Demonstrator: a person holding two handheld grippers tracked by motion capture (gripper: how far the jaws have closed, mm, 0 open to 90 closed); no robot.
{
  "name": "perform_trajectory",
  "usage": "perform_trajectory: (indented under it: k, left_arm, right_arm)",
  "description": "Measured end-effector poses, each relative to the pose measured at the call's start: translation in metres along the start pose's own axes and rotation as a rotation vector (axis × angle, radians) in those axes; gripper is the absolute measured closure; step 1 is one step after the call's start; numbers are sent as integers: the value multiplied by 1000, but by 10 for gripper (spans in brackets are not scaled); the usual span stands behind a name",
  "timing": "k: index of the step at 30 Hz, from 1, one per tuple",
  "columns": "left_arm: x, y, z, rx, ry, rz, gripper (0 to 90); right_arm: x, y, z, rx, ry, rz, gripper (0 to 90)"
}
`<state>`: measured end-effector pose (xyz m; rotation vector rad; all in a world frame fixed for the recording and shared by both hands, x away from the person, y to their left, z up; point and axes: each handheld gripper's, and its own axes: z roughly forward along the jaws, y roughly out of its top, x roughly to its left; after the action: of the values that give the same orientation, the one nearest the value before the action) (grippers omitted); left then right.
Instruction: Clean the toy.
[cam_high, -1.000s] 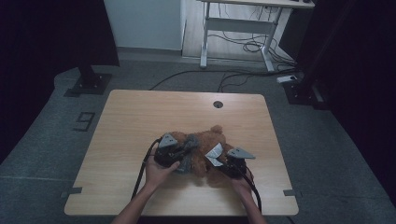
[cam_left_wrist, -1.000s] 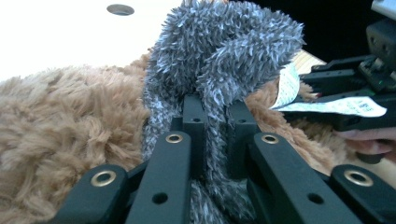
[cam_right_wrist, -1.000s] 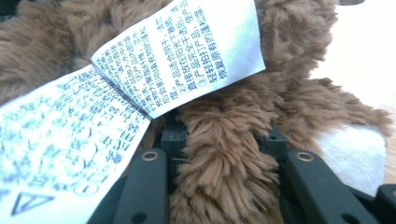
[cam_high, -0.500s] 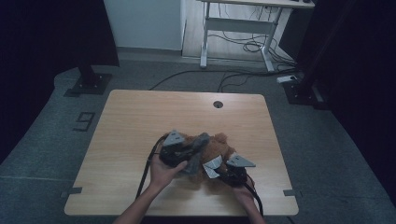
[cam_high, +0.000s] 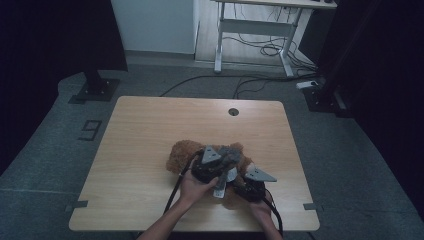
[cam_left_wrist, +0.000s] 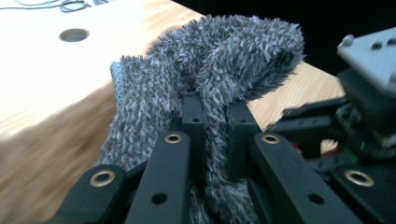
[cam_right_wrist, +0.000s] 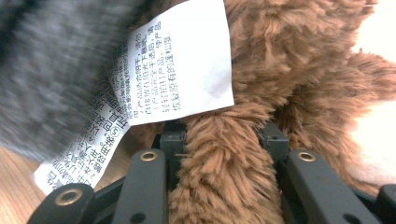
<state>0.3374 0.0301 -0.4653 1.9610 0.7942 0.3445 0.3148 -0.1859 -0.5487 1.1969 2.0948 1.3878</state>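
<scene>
My left fingers (cam_left_wrist: 212, 116) are pinching a fold of fuzzy grey cloth (cam_left_wrist: 210, 60), closed tight on it so the pile is bulging out on both sides of the pads; I am judging this grip as a way of lifting the cloth up and away from the toy so it can be pulled along or off. My right fingers (cam_right_wrist: 224, 135) are clamping a brown plush limb (cam_right_wrist: 224, 177) between them, the fur filling the whole gap, which I am reading as a bracing hold that keeps the toy from sliding while the other hand tugs. Just above that limb two white sewn-in care labels (cam_right_wrist: 180, 60) are hanging off the brown teddy bear (cam_high: 182, 152); they are carrying several lines of small printed Chinese text, which I can see clearly as characters but am not making out well enough to quote, and I am finding no brand name on them. From the high view the left gripper (cam_high: 210, 165) and the right gripper (cam_high: 252, 182) are sitting close together over the bear, which is lying on the near half of the wooden table (cam_high: 150, 125), with the grey cloth across its middle. A round cable hole (cam_high: 233, 111) is sitting near the far edge.
</scene>
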Motion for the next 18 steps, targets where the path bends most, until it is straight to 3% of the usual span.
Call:
perform_trajectory:
  k: [3, 4, 6, 10, 18]
  left_arm:
    - [15, -13, -23, -19, 82, -2, 808]
    - [22, -17, -30, -23, 88, -17, 808]
    - [35, -24, -44, -49, 75, -62, 807]
    - [48, -29, -67, -94, 106, -92, 806]
    - [68, -34, -79, -84, 90, -155, 802]
  right_arm:
    - [-1, -1, 0, -5, 0, -1, 633]
    - [-1, -1, 0, -5, 1, 2, 633]
    - [-1, -1, -1, -8, 8, 0, 633]
    - [0, -1, -2, -7, 5, -19, 633]
    - [-1, -2, -3, -2, 14, -29, 631]
